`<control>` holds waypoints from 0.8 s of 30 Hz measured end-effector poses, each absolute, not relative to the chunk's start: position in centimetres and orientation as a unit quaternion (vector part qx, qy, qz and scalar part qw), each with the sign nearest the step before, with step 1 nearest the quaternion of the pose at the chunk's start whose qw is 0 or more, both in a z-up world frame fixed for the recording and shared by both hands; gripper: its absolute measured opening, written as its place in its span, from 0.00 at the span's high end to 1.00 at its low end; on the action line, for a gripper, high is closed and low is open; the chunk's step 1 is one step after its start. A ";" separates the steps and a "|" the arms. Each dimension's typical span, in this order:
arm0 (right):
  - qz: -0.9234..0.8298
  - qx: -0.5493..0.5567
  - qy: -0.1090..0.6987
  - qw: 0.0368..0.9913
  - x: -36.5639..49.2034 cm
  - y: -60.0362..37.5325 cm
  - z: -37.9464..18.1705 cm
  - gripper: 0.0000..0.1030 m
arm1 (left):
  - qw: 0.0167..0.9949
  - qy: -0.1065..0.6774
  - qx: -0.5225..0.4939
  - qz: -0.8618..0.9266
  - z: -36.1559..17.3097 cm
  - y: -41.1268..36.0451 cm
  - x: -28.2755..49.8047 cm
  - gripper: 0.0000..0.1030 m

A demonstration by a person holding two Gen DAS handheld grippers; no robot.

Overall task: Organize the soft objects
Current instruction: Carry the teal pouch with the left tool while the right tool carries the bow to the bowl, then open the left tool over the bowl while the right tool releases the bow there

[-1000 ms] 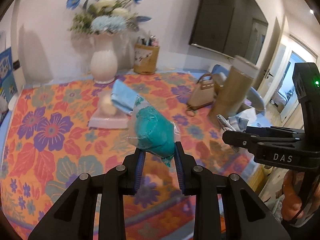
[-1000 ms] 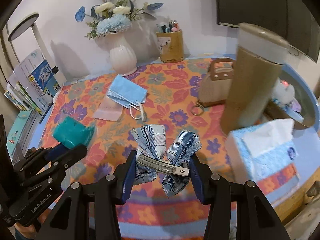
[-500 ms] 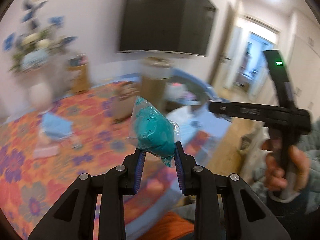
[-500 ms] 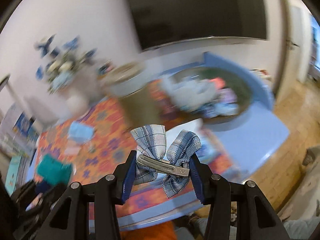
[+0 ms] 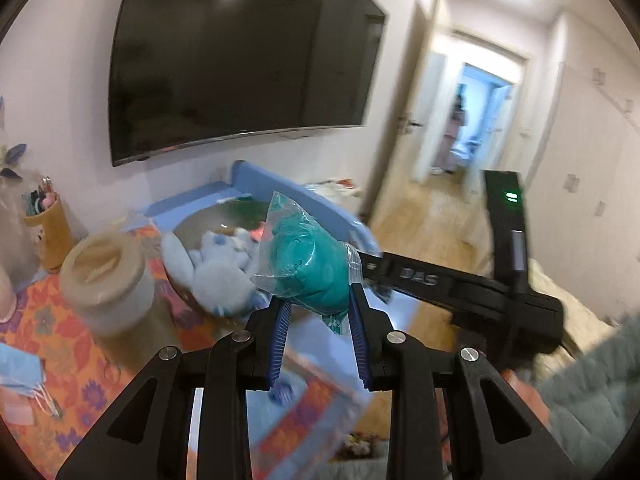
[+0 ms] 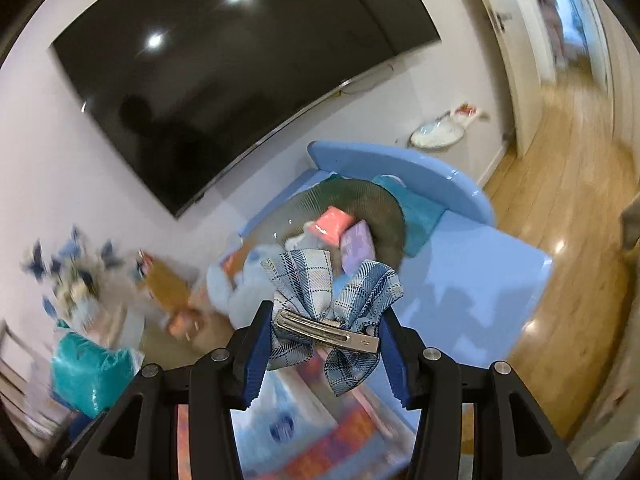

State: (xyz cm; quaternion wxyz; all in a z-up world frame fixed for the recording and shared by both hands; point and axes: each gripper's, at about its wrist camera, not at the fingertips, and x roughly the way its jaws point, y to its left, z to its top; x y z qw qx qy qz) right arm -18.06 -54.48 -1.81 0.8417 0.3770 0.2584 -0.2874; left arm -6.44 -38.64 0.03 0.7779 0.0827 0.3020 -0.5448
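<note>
The left gripper (image 5: 318, 320) stayed clamped on the bagged teal cloth (image 5: 308, 270), the right gripper (image 6: 324, 344) on the plaid bow clip (image 6: 332, 312); both had swung from the floral table toward the round basket (image 6: 390, 208) at twelve o'clock, which held a pale-blue plush toy (image 5: 220, 272) and pink and lilac packets.

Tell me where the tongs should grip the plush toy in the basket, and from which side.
Grip the plush toy across its rounded pale-blue body, coming down from above. It lies in the open-topped basket, whose wall blocks a side approach, and the soft bulk should squeeze between the pads. Its long ear is a thinner handle. Both tongs are full now: left on the teal bag, right on the plaid bow.
</note>
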 end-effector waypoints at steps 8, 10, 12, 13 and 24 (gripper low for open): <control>-0.286 0.443 0.258 0.810 -13.3 -61.8 -3.9 0.49 | 0.813 0.323 0.111 -0.472 -2.7 -46.0 -2.6 0.74; -0.268 0.447 0.265 0.811 -11.7 -63.1 -4.5 0.35 | 0.814 0.330 0.121 -0.462 -3.4 -47.0 -2.0 0.44; -0.237 0.461 0.267 0.812 -10.8 -64.2 -5.4 0.34 | 0.815 0.340 0.117 -0.454 -3.9 -47.3 -1.5 0.19; -0.224 0.469 0.264 0.813 -10.8 -64.5 -5.7 0.34 | 0.817 0.338 0.110 -0.455 -3.8 -47.0 -1.6 0.18; -0.207 0.468 0.198 0.836 -17.0 -60.3 -2.9 0.29 | 0.780 0.310 0.096 -0.536 -1.1 -41.2 -8.0 0.18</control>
